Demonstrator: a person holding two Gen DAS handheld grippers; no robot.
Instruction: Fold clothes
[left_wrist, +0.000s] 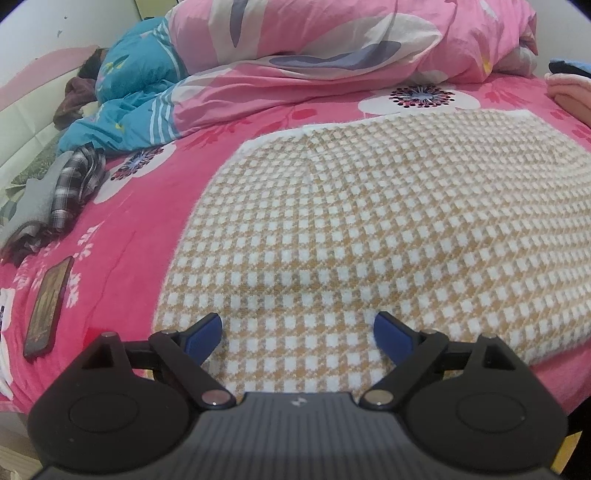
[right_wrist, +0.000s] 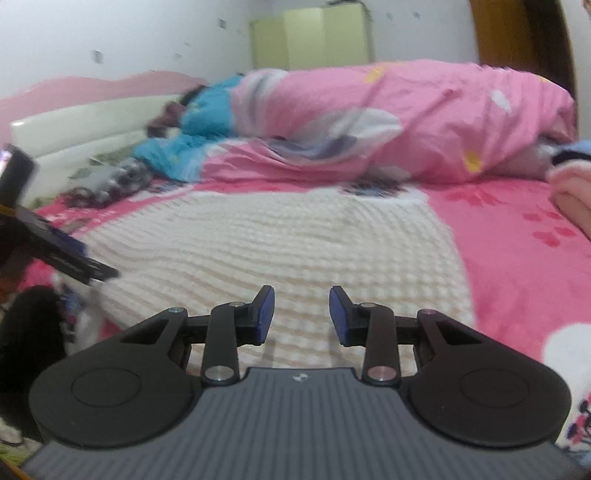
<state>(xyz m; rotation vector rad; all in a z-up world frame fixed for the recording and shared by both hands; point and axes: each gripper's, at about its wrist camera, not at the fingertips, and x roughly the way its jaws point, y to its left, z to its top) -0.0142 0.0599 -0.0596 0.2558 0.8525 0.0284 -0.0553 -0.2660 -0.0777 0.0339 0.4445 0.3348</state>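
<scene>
A tan-and-white checked knit garment (left_wrist: 369, 221) lies spread flat on the pink floral bed sheet (left_wrist: 140, 229). My left gripper (left_wrist: 297, 325) hovers over the garment's near edge, its blue pads wide apart and nothing pinched between them. In the blurred right wrist view the same garment (right_wrist: 277, 240) looks cream. My right gripper (right_wrist: 302, 299) is above its near edge with the jaws partly apart and nothing between them. At the left of that view the left gripper (right_wrist: 88, 254) reaches in over the garment's corner.
A heaped pink floral duvet (left_wrist: 332, 44) and a blue quilt (left_wrist: 129, 92) fill the far side of the bed. Plaid and grey clothes (left_wrist: 70, 184) and a phone (left_wrist: 48, 306) lie at the left. Folded pink cloth (left_wrist: 569, 92) sits far right. A white headboard (right_wrist: 74, 125) borders the left.
</scene>
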